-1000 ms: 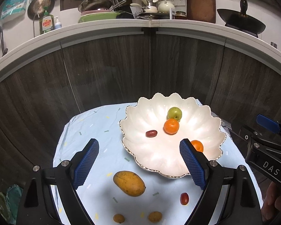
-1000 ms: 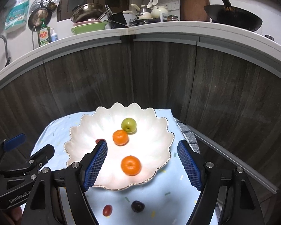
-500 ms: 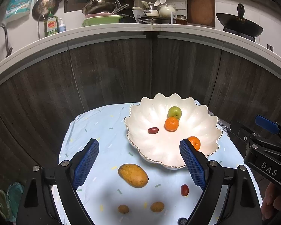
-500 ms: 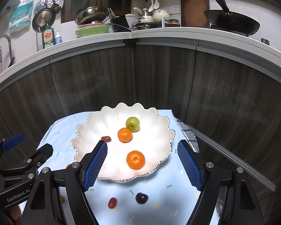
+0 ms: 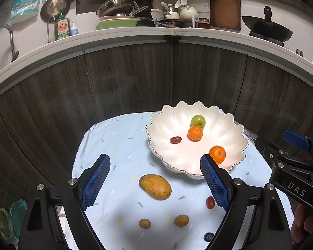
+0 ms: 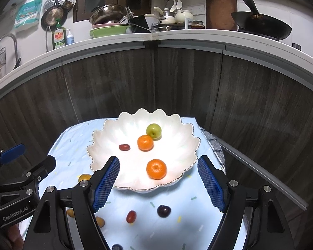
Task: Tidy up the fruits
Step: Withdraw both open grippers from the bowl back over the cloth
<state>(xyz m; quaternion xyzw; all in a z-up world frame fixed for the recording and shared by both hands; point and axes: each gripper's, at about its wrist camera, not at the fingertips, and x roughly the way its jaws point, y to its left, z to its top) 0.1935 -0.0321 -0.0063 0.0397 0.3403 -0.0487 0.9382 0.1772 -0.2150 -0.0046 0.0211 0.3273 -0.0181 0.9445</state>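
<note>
Both the left gripper (image 5: 154, 179) and right gripper (image 6: 158, 182) gape empty; a speckled yellow-brown mango (image 5: 155, 186) lies just before the scalloped white bowl (image 5: 171, 125)

The bowl (image 5: 237, 133) sits at the back right of the bench (image 5: 119, 145). In front of it lies the mango (image 5: 155, 186), and nearer still two small fruits (image 5: 144, 223) side by side.
</note>
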